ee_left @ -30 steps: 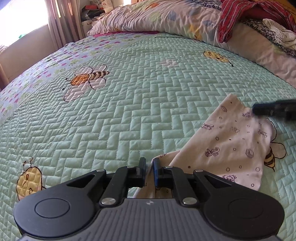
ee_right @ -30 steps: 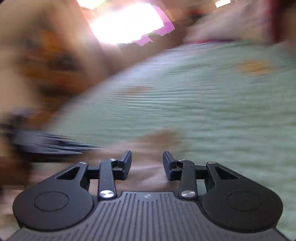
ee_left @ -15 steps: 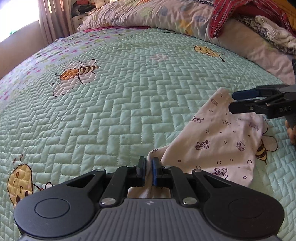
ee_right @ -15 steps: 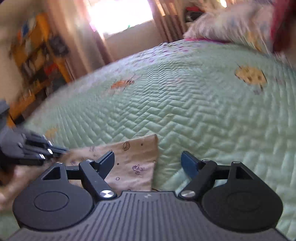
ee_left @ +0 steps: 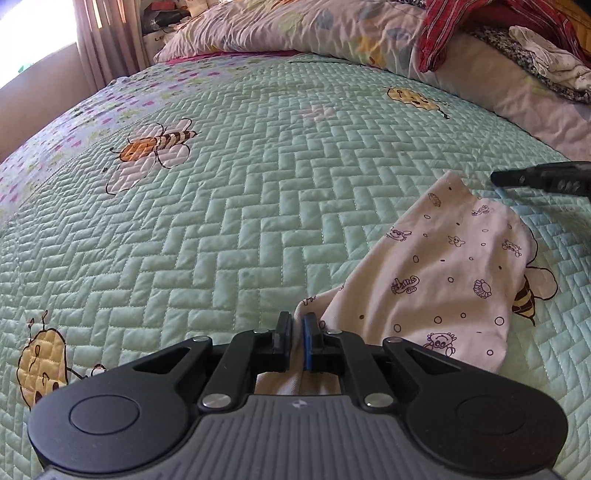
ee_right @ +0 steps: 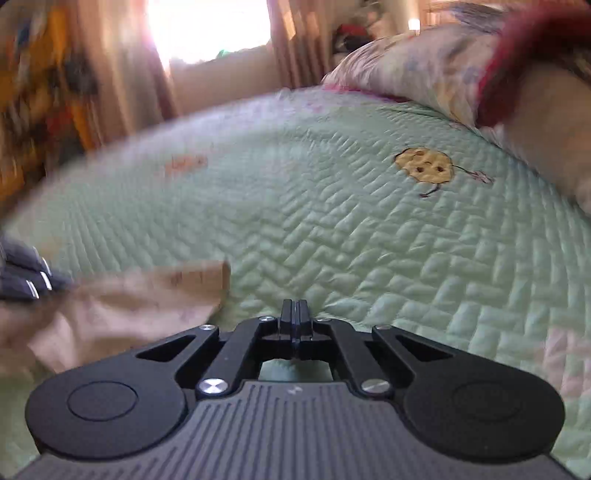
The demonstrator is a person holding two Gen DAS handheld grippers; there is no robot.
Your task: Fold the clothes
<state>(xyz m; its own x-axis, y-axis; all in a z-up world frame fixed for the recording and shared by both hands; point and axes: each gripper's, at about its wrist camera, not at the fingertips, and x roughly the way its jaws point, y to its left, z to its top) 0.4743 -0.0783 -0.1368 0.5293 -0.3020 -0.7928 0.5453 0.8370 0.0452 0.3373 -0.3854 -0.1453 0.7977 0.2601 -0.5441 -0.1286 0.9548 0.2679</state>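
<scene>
A small cream garment [ee_left: 443, 273] printed with purple cartoon figures lies on the green quilted bedspread [ee_left: 258, 206]. My left gripper [ee_left: 297, 328] is shut on a bunched near corner of it, and cloth shows between and beneath the pads. My right gripper [ee_left: 496, 178] hovers just right of the garment's far corner, apart from it. In the right wrist view my right gripper [ee_right: 294, 310] is shut with nothing between its fingers, only quilt below. There the garment [ee_right: 147, 295] lies blurred to its left, leading to my left gripper [ee_right: 55, 284].
Pillows and a floral duvet [ee_left: 314, 29] line the far side of the bed. A red plaid garment [ee_left: 461, 26] and a white garment [ee_left: 546, 55] lie on them at the back right. Curtains [ee_left: 107, 44] and a window stand beyond the left edge.
Half a second ago my right gripper stood wide open over the garment's far corner. Now it is shut, empty, and has shifted right off the cloth. My left gripper kept its hold.
</scene>
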